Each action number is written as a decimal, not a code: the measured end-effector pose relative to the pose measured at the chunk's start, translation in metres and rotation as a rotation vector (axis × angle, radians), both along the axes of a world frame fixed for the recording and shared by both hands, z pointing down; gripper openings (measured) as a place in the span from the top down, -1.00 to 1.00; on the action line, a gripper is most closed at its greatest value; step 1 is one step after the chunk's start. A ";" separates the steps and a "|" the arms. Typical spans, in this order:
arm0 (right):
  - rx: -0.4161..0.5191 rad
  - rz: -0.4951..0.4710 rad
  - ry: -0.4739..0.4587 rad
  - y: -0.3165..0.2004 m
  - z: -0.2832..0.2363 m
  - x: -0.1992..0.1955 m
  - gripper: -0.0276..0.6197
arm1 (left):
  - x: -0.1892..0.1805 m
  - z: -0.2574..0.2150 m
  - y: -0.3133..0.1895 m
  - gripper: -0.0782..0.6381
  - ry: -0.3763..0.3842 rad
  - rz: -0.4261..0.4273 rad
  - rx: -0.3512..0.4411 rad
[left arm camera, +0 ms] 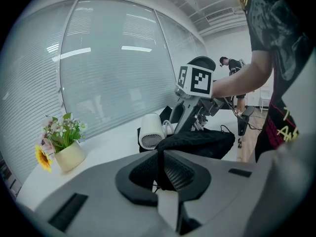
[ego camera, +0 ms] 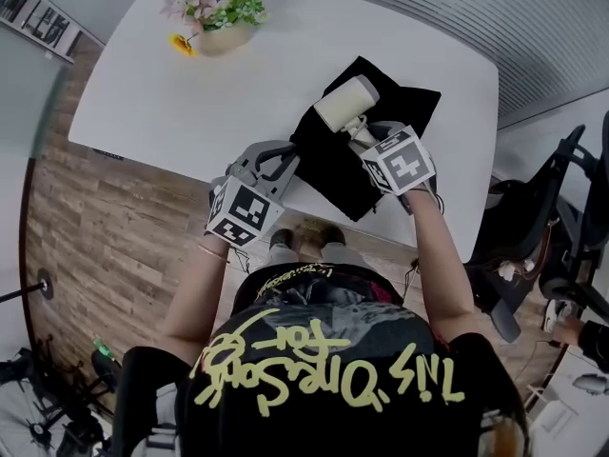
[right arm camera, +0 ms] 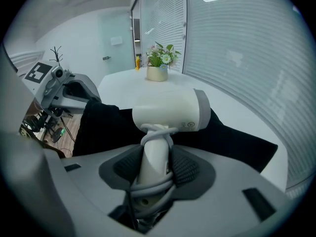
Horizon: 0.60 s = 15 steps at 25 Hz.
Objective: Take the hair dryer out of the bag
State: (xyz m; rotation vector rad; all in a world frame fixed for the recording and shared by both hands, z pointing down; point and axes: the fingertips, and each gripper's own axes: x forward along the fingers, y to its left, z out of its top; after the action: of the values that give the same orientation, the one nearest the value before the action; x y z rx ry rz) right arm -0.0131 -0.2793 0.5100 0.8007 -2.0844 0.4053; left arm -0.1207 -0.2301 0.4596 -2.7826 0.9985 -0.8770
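At the far left of the head view, a cream pot of pink and white flowers [ego camera: 221,36] is sitting near the back corner of the white rounded table [ego camera: 152,103]. A wide stretch of tabletop is lying bare between it and the work.

Next, the left gripper [ego camera: 283,165] is reaching in at the table's near edge. Its jaws are clenching a fold of the black fabric bag [ego camera: 328,174], pinning it down. The bag is lying slack across the middle of the table, one corner drooping over the near edge.

Resting over the bag, the white hair dryer with its cord wound round the handle [ego camera: 347,103] is showing whole, barrel and handle both clear of the fabric. The right gripper [ego camera: 360,133] is grasping its handle firmly, cord loops caught between the pads.

The removal is looking nearly done. What is probably remaining is carrying the dryer clear and setting it down. The bare tabletop to the left is offering the most room. On the right the table edge is coming close, with a black office chair [ego camera: 533,227] just beyond.
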 end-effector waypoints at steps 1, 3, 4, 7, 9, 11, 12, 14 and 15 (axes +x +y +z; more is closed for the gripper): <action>0.001 -0.004 0.006 0.000 0.001 -0.001 0.33 | -0.001 0.000 0.000 0.68 0.000 -0.003 -0.001; 0.002 -0.010 0.017 -0.001 0.003 -0.002 0.33 | -0.004 0.000 -0.001 0.66 -0.002 -0.009 -0.004; 0.002 -0.010 0.020 -0.001 0.003 -0.002 0.33 | -0.005 0.000 -0.001 0.65 -0.004 -0.009 -0.005; 0.001 -0.006 0.024 -0.002 0.004 -0.003 0.33 | -0.008 0.000 0.000 0.63 -0.010 -0.008 -0.007; 0.000 -0.003 0.027 -0.002 0.005 -0.004 0.33 | -0.011 0.001 0.002 0.61 -0.006 -0.013 -0.008; -0.005 0.004 0.033 -0.002 0.006 -0.005 0.33 | -0.016 0.002 0.004 0.60 -0.003 -0.024 -0.011; -0.008 0.010 0.035 -0.002 0.008 -0.004 0.33 | -0.019 0.003 0.004 0.59 0.000 -0.031 -0.015; -0.008 0.024 0.038 -0.002 0.009 -0.003 0.33 | -0.026 0.004 0.005 0.57 0.009 -0.048 -0.023; -0.005 0.029 0.040 -0.002 0.010 -0.002 0.33 | -0.029 0.004 0.006 0.56 0.017 -0.057 -0.025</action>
State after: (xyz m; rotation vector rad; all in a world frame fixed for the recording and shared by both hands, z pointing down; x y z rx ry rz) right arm -0.0149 -0.2815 0.5197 0.8307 -2.0362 0.4077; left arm -0.1498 -0.2245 0.4635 -2.7993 1.0826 -0.8804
